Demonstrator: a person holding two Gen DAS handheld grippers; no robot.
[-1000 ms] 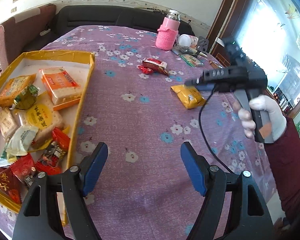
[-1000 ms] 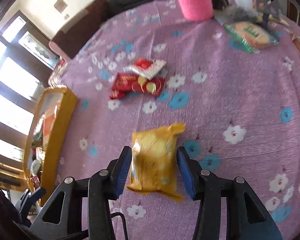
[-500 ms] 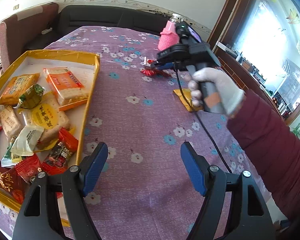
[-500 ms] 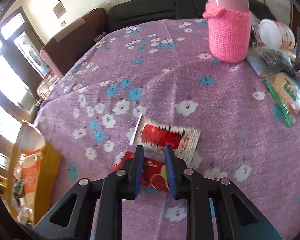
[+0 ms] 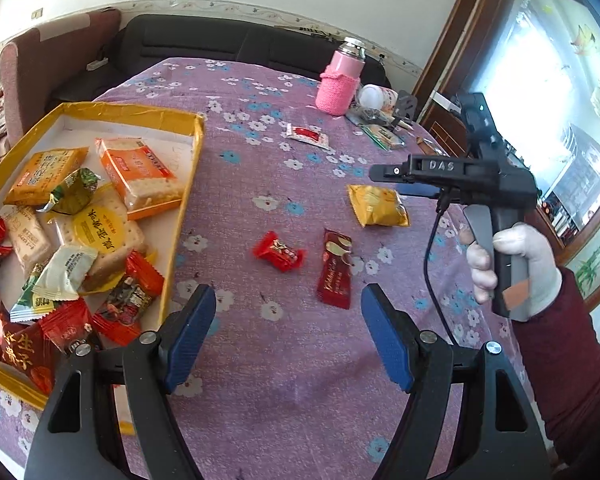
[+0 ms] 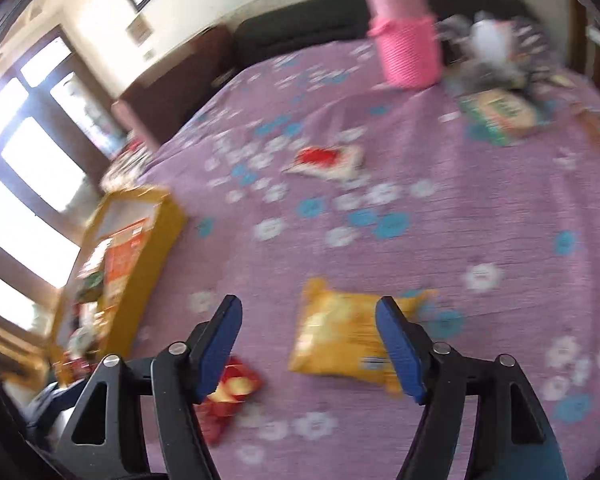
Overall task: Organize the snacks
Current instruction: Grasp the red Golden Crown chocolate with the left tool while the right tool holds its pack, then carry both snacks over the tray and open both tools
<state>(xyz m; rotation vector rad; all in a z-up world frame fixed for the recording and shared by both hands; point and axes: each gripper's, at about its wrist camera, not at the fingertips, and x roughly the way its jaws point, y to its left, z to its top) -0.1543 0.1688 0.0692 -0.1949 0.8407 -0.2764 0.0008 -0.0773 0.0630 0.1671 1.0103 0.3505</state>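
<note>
The yellow tray (image 5: 188, 184) on the left holds several wrapped snacks. On the purple floral cloth lie a red candy (image 5: 279, 255), a dark red packet (image 5: 335, 270), a yellow packet (image 5: 378, 210) and, further back, a white-and-red packet (image 5: 308, 136). My left gripper (image 5: 284, 336) hovers open and empty in front of the candy and dark red packet. A gloved hand holds my right gripper (image 5: 404, 184) above the yellow packet. In the blurred right wrist view, the right gripper (image 6: 308, 344) is opening; the yellow packet (image 6: 348, 336) lies on the cloth below the gap, untouched. The dark red packet (image 6: 228, 392) shows behind the left finger.
A pink-sleeved bottle (image 5: 342, 84) stands at the far side, with a white jar (image 5: 374, 96) and a green-edged packet (image 5: 382, 134) beside it. A dark sofa and a chair border the table's far edge. A black cable hangs from the right gripper.
The right gripper reached the far red packets, shut, swung back toward me and opened. The dark red packet and red candy now lie mid-table near my left gripper, which stayed put.
</note>
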